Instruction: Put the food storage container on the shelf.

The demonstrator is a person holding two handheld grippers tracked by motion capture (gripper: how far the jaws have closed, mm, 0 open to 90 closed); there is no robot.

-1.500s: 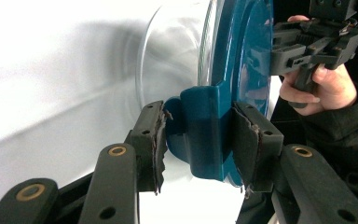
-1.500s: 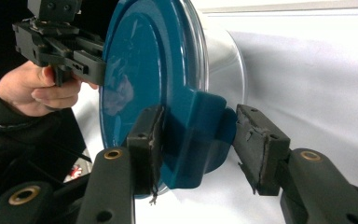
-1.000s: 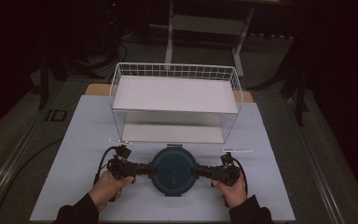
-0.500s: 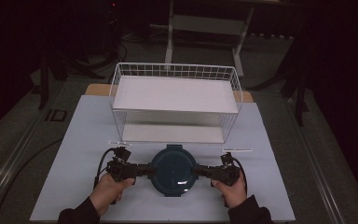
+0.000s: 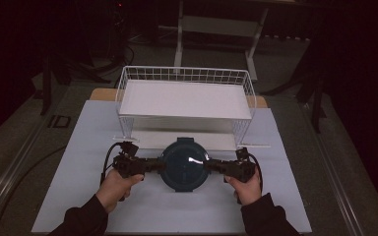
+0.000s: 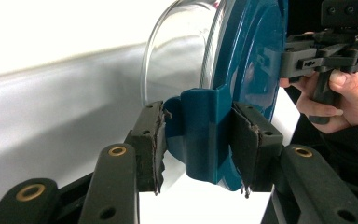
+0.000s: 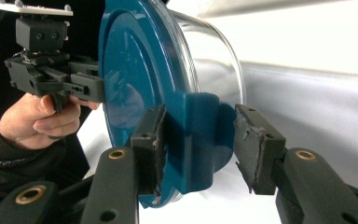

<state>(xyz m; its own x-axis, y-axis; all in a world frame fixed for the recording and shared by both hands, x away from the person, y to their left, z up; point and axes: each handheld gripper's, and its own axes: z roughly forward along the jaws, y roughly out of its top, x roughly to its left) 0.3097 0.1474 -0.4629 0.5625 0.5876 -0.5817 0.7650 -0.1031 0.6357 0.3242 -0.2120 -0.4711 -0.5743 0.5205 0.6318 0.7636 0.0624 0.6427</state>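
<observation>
My left gripper (image 5: 153,165) had its jaws straddling the left clip tab of the round clear glass container with the dark teal plastic lid (image 5: 184,164); in the left gripper view both pads (image 6: 150,140) sat against that tab. The container stood on the white surface (image 5: 78,147), near its front edge and about midway along it, just in front of the white wire basket with a white tray floor (image 5: 184,98). My right gripper (image 5: 214,166) straddled the opposite tab, one pad (image 7: 148,140) touching it, the other standing slightly off it.
</observation>
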